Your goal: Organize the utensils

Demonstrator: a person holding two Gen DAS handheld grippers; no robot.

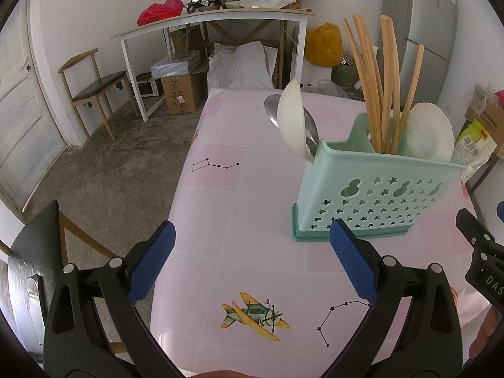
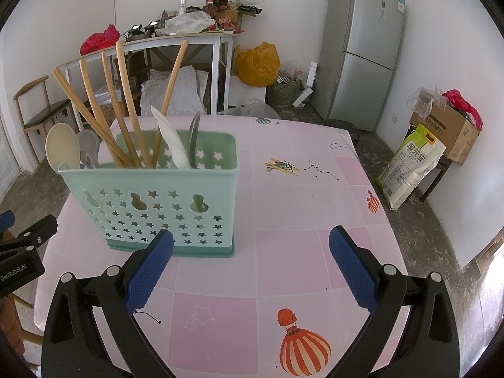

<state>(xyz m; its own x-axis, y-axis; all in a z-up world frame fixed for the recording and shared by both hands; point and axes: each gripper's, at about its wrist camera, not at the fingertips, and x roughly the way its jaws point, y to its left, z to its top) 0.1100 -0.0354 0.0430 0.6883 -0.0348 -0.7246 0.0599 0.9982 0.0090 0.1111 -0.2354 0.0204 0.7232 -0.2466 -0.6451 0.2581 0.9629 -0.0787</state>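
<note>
From the left wrist view, the left hand-held gripper [image 1: 252, 261] hangs low in the frame with its blue pads spread wide and nothing between them. At right of centre the green utensil holder [image 1: 375, 192] stands upright on the pink worktop [image 1: 239, 208]. Wooden chopsticks [image 1: 382, 88] rise from its middle slot, with a white spoon [image 1: 430, 132] in one end slot and another white spoon [image 1: 291, 119] with a metal spoon [image 1: 277, 110] in the other.

From the right wrist view, the right hand-held gripper [image 2: 252, 264] is likewise spread apart and empty at the bottom of the frame. The holder sits at centre left, and the cloth around it is bare of loose cutlery. To my eye the sorting looks finished, or nearly so; nothing visible remains to be put away.
</note>
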